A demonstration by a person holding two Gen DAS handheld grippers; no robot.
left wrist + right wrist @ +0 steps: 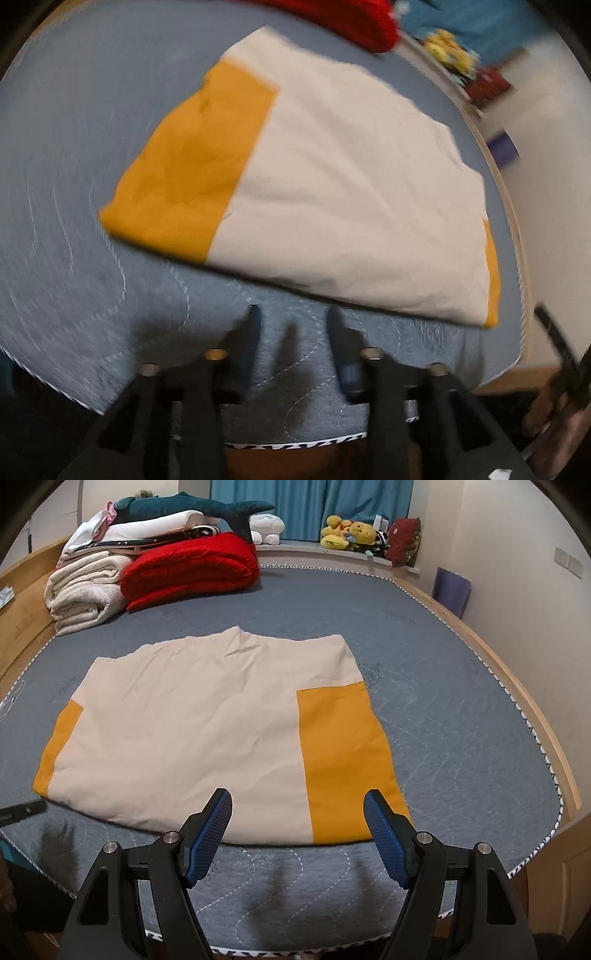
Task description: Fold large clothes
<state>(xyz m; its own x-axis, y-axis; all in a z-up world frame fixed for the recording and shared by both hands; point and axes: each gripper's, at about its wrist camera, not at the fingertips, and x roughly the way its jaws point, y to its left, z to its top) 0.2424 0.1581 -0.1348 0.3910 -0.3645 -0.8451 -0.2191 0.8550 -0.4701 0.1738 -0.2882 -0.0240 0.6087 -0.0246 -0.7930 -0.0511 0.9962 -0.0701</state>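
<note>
A folded cream garment (192,731) with mustard-yellow panels (343,760) lies flat on the grey-blue quilted bed (443,709). It also shows in the blurred left wrist view (332,192), with its yellow panel (192,173) at the left. My right gripper (297,805) is open and empty, hovering over the garment's near edge beside the yellow panel. My left gripper (293,321) is open and empty, just short of the garment's near edge, above the bed cover. The left gripper's tip shows at the left edge of the right wrist view (22,810).
A folded red blanket (192,568), folded white towels (85,590) and stacked bedding with a plush shark (192,507) sit at the bed's far left. Plush toys (351,533) line the windowsill under blue curtains. A wooden bed frame (524,701) rims the mattress.
</note>
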